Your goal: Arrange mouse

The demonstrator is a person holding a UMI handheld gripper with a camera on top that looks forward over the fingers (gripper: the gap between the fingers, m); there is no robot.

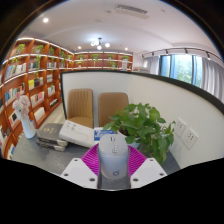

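- The mouse (113,157) is a smooth, rounded, pale grey body with a thin seam along its middle; it stands lengthwise between the two fingers of the gripper (113,163).
- The pink pads (93,158) show a ribbed texture on both sides of the mouse and lie close against its flanks; the gripper is narrowly open and seems to press the mouse from both sides.
- The worktop (50,152) under it is flat and grey.
- At about 1 o'clock from the mouse, just beyond the fingers, a leafy green plant (138,125) with broad soft leaves stands in the way ahead.
- At about 10 o'clock lies a flat white box (76,132), and further left some dark flat items (50,137) that I cannot tell exactly.
- Beyond the worktop, at 11 o'clock, two tan padded chairs (96,106) stand side by side.
- Far left, tall wooden bookshelves (30,85) are full of books.
- At 2 o'clock a white wall socket (187,135) sits on the partition.
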